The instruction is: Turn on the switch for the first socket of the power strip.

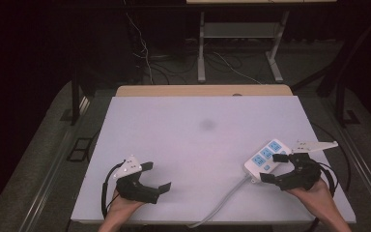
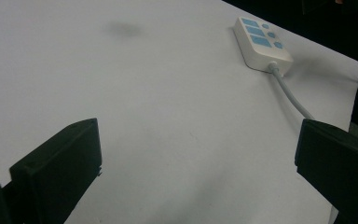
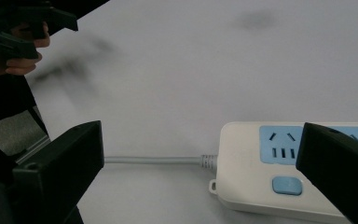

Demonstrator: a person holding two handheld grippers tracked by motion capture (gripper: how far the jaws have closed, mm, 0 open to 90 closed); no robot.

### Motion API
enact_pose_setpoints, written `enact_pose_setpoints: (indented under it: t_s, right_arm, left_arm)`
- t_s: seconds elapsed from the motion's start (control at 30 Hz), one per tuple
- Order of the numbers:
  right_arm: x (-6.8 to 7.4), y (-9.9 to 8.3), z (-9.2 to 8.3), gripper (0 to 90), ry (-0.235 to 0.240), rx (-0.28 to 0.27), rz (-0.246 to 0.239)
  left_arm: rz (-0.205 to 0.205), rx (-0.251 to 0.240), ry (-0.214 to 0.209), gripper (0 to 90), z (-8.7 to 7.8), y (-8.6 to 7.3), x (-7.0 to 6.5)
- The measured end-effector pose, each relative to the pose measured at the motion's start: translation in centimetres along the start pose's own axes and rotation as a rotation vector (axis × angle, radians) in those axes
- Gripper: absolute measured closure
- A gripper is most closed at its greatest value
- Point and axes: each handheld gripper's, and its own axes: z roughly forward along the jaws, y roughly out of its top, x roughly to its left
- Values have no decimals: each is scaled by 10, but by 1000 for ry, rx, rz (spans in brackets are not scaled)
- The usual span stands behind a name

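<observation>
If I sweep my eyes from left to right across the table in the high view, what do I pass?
Left gripper, held open in a hand → dark smudge on the white table → grey cable → white and blue power strip → right gripper, open at the strip's near end.

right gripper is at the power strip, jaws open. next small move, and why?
Probably ease the right gripper forward so its open jaws straddle the power strip, then close. In the right gripper view the strip's cable end lies between the jaws but nothing is gripped yet. The left gripper is open, well away from it, over the bare table.
</observation>
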Motion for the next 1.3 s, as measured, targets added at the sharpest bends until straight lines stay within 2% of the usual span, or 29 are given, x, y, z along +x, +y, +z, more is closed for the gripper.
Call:
enact_pose_setpoints:
  t_s: [0.47, 0.67, 0.93, 1.3]
  right_arm:
    - [-15, 7, 0, 4, -14, 42, 11]
    - [-21, 9, 4, 3, -15, 88, 11]
    - [-25, 17, 11, 4, -31, 175, -26]
    - [-29, 28, 16, 4, -27, 250, -69]
  left_arm:
    - [-4, -3, 11, 0, -1, 0, 1]
    - [-5, -3, 6, 0, 0, 0, 0]
    - [-3, -3, 5, 0, 0, 0, 0]
    - [-1, 0, 1, 0, 0, 0, 0]
